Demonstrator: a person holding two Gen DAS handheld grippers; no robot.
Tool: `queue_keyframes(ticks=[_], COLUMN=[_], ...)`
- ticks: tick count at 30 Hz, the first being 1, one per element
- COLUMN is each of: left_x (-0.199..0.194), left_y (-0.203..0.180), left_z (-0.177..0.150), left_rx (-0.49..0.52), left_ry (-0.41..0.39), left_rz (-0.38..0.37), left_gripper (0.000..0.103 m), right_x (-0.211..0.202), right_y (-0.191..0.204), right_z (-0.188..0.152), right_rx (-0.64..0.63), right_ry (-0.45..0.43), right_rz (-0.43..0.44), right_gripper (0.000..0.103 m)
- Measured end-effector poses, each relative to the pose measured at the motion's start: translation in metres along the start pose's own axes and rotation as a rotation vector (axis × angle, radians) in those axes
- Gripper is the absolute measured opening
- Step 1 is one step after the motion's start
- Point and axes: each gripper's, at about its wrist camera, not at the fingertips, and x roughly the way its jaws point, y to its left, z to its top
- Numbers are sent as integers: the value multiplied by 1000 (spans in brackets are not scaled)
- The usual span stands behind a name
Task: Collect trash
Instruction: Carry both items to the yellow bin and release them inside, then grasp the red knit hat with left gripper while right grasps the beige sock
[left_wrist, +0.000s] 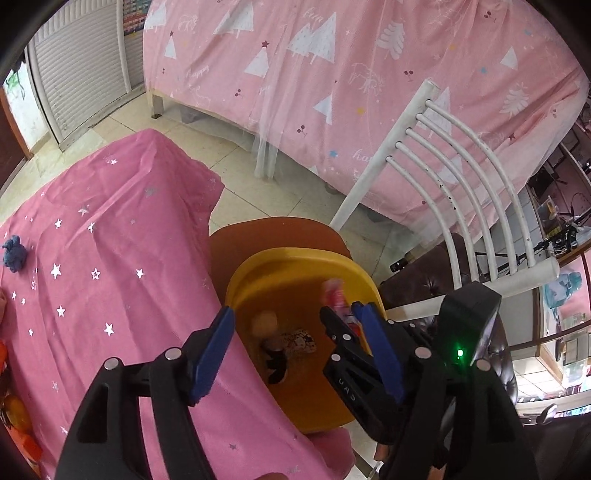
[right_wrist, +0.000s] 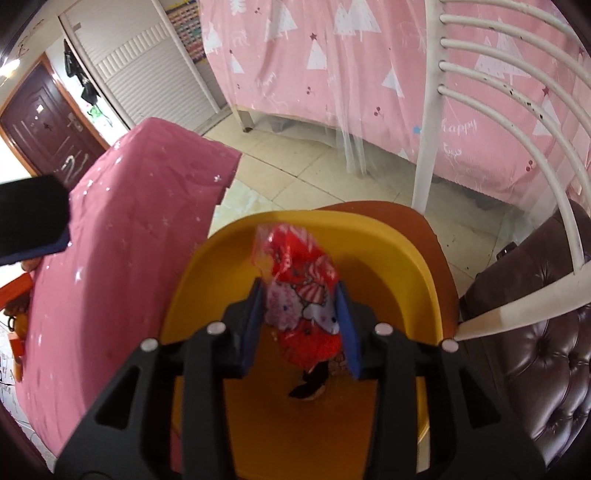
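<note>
Hanging over one yellow bin, two tools: right tool loosely flanks one red wrapper, left tool released.

The left hand-held gripper has matte black angular arms with triangular cut-outs, round silver pins at the pivots and flat blue pads on its fingers. The right hand-held gripper is built the same. Seen from the left wrist, its body carries faint white lettering and a small green light.
</note>
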Motion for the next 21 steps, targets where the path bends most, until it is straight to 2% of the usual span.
queue_keyframes(ticks=[2, 4, 13, 21], left_x=[-4, -9, -46, -91], left_y=[3, 6, 39, 83], left_z=[-1, -2, -6, -14], left_rx=[-3, -11, -63, -111], left_ry=[-6, -9, -57, -127], left_rz=[4, -3, -28, -34], left_gripper=[66, 66, 66, 66], right_x=[-1, -3, -21, -56], right_y=[2, 5, 21, 74], right_z=[0, -1, 2, 21], right_rx=[-3, -7, -16, -95], right_ry=[-1, -6, -39, -112], right_rz=[3, 3, 0, -12], right_gripper=[49, 54, 54, 54])
